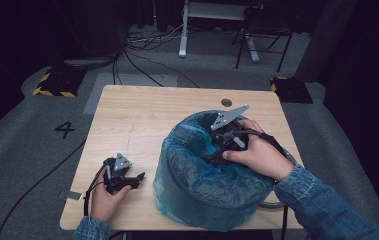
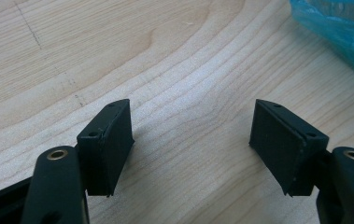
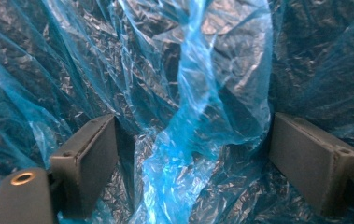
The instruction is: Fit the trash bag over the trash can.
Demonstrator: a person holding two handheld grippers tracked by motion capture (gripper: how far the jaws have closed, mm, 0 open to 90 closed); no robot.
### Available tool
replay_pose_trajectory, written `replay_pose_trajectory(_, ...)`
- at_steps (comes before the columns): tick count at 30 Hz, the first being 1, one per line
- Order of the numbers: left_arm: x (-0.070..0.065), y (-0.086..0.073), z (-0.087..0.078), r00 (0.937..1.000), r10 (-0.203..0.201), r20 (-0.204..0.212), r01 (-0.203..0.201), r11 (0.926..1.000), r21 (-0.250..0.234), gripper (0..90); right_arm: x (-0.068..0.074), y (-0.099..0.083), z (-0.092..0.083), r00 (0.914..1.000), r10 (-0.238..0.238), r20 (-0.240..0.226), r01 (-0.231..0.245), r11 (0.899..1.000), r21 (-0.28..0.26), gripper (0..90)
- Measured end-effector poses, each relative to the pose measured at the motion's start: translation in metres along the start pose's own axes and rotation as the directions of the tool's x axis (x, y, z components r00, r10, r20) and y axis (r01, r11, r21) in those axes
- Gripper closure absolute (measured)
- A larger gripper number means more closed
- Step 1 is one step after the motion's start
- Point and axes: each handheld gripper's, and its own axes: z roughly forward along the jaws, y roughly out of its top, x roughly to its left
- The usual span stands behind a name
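Note:
A round bin lined with a crinkled blue plastic bag (image 1: 212, 175) stands on the right half of the wooden table (image 1: 142, 115). My right gripper (image 1: 217, 150) reaches down inside the bin's mouth. Its jaws stand open, and a twisted fold of the blue bag (image 3: 188, 140) lies between the pads (image 3: 88, 158) without being pinched. My left gripper (image 1: 134, 181) rests low over the table near the front left, apart from the bin. It is open with bare wood between its pads (image 2: 109, 144); a corner of the blue bag (image 2: 338, 28) shows at its upper right.
A small dark round hole (image 1: 226, 102) sits near the table's far edge. Beyond the table are floor cables (image 1: 147, 40), a white desk leg (image 1: 183, 35) and a black chair frame (image 1: 262, 35). A "4" (image 1: 64, 129) marks the floor at the left.

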Motion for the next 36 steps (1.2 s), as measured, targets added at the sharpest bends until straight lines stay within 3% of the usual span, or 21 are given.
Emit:
replay_pose_trajectory(6, 0.0, 0.0, 0.0, 1.0, 0.0, 0.0, 0.0, 1.0, 0.0, 29.8, 0.006, -0.002, 0.014, 0.9996, -0.013, 0.027, 0.011, 0.998, 0.07, 13.3)
replay_pose_trajectory(9, 0.0, 0.0, 0.0, 1.0, 0.0, 0.0, 0.0, 1.0, 0.0, 29.8, 0.011, -0.002, 0.02, 0.9995, -0.027, 0.014, 0.025, 0.994, 0.108, 12.1)
replay_pose_trajectory(16, 0.0, 0.0, 0.0, 1.0, 0.0, 0.0, 0.0, 1.0, 0.0, 29.8, 0.015, -0.007, 0.03, 0.9987, -0.052, 0.004, 0.05, 0.974, 0.22, 12.2)
replay_pose_trajectory(21, 0.0, 0.0, 0.0, 1.0, 0.0, 0.0, 0.0, 1.0, 0.0, 29.8, 0.017, -0.009, 0.032, 0.9983, -0.057, -0.009, 0.058, 0.967, 0.249, 14.5)
replay_pose_trajectory(23, 0.0, 0.0, 0.0, 1.0, -0.001, 0.001, 0.001, 1.0, 0.0, 29.8, 0.018, -0.011, 0.033, 0.9974, -0.067, -0.026, 0.072, 0.96, 0.269, 14.9)
replay_pose_trajectory(27, 0.0, 0.0, 0.0, 1.0, 0.0, 0.0, 0.0, 1.0, 0.0, 29.8, 0.022, -0.015, 0.038, 0.9935, -0.092, -0.067, 0.11, 0.936, 0.336, 15.2)
replay_pose_trajectory(30, 0.0, 0.0, 0.0, 1.0, -0.001, 0.001, 0.001, 1.0, 0.0, 29.9, 0.022, -0.013, 0.037, 0.994, -0.09, -0.062, 0.105, 0.942, 0.318, 16.6)
replay_pose_trajectory(36, 0.0, 0.0, 0.0, 1.0, -0.002, 0.002, 0.002, 1.0, 0.001, 29.8, 0.018, -0.003, 0.021, 0.9978, -0.058, -0.032, 0.063, 0.982, 0.178, 17.3)
